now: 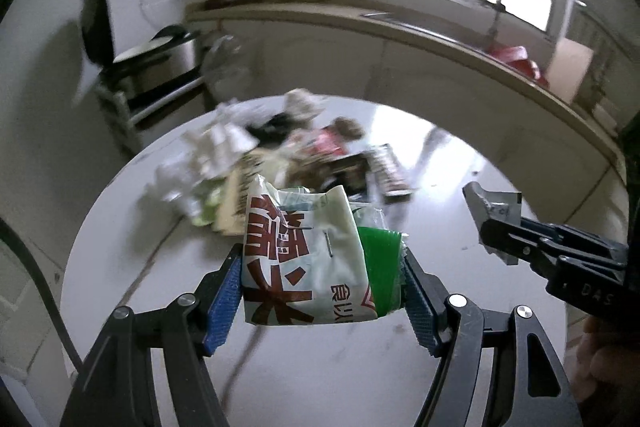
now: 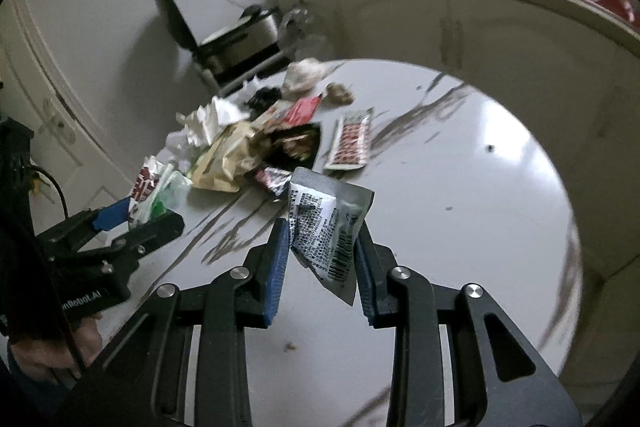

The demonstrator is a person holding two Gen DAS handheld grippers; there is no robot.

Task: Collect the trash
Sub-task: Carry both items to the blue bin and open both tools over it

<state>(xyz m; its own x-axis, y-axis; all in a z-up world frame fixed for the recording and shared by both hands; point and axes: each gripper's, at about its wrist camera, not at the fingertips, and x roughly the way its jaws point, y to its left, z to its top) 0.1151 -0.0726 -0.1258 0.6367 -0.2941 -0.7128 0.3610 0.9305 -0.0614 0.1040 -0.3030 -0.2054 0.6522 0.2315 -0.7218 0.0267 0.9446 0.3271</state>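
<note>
1. left gripper (image 1: 322,271): its blue pads are clamped on a white wrapper with red characters (image 1: 304,259) and a green packet (image 1: 380,267), held above the round white desk (image 1: 460,163).
2. middle: a trash pile (image 2: 256,143) lies on the desk's far side.
3. right gripper (image 2: 322,263): narrowly set, pinching a crumpled silver sachet with a barcode (image 2: 328,227) off the desk.

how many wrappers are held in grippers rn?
2: a white-and-red packet in the left gripper, a silver sachet in the right gripper. Others remain piled on the table.
</note>
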